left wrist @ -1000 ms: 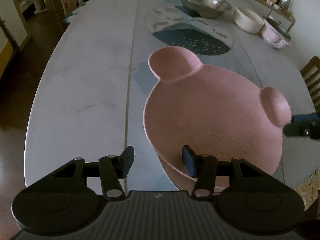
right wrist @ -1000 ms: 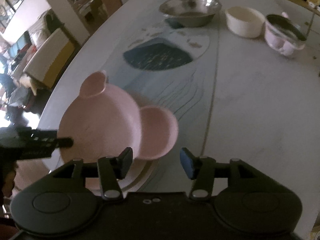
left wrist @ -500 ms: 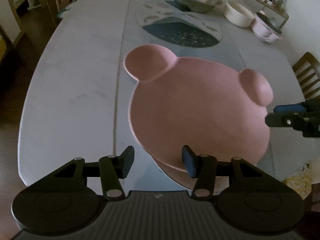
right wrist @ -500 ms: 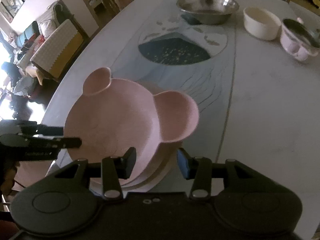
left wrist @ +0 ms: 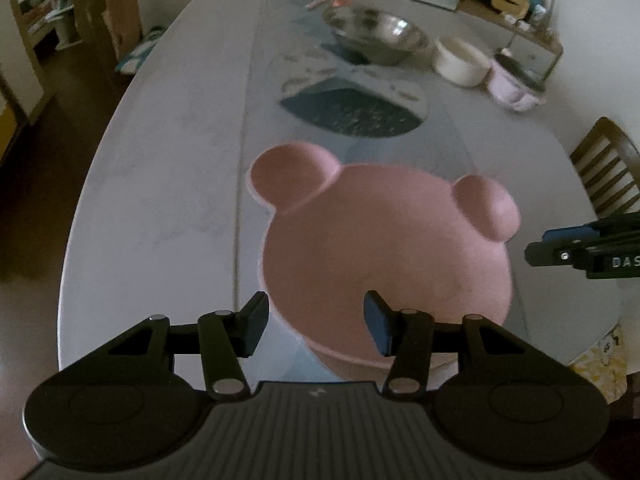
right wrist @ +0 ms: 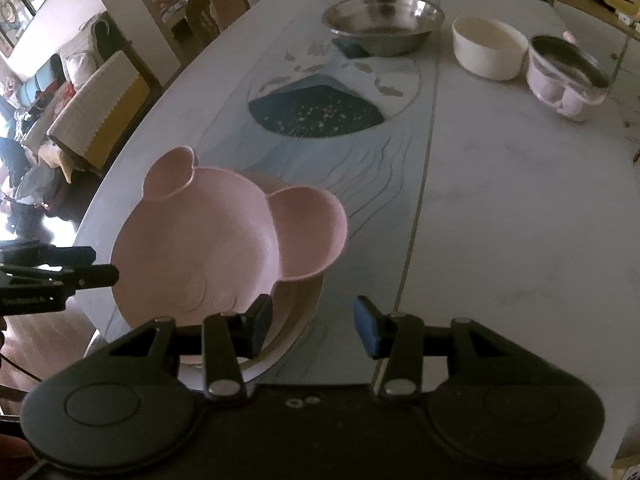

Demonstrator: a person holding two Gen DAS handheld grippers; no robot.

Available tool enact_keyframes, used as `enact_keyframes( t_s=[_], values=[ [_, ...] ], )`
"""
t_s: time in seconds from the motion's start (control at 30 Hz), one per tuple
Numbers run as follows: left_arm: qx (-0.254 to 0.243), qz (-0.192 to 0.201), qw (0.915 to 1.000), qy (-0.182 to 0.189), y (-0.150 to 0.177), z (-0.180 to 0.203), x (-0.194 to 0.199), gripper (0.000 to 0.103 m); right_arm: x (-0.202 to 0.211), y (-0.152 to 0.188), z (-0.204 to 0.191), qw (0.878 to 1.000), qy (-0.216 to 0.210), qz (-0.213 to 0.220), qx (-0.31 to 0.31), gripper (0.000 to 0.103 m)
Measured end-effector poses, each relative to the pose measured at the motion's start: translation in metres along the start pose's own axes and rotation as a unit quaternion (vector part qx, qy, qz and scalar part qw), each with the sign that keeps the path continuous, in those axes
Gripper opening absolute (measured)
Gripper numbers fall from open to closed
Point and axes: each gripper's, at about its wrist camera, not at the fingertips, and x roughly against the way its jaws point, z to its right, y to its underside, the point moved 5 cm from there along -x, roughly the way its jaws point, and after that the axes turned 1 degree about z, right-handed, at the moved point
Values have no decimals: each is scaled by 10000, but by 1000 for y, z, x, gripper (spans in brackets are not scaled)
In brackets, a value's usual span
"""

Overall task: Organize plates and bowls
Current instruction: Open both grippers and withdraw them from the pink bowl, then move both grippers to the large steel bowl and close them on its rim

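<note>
Pink bear plate [left wrist: 384,248] sat on the stack just ahead of both half-open, empty grippers, left gripper [left wrist: 316,320] nearer its rim, right gripper [right wrist: 312,326] beside its ear.

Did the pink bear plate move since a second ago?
Yes. The pink bear plate has settled onto the plates stacked under it, judged against the dark blue patch on the table.

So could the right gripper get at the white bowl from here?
Probably yes. The white bowl stands far up the table, ahead and a little right of the right gripper, whose jaws are apart and hold nothing. Bare tabletop lies between them; the pink plate sits off to its left.
</note>
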Motion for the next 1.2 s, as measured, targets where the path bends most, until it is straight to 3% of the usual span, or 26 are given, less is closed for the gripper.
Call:
enact_keyframes(
  t_s=[0.3,0.5,0.93,1.07,1.2],
  values=[
    [-470,7,9988,164,-10,39,-4,51,6,-3,8,10000,63,34,-56,46],
    [-624,106,9975,324,-39,68,-10,51,19,-19,27,9998,134,164,6,46],
    [-922,524,9934,442,-147,166,-51,52,48,-80,125,9978,456,471,-99,49],
    [-773,600,9949,231,-181,176,-71,67,50,-110,155,9971,492,574,-23,53],
    [-552,636,9964,-20,-217,175,-91,70,44,-146,178,9964,510,657,137,59]
  ],
)
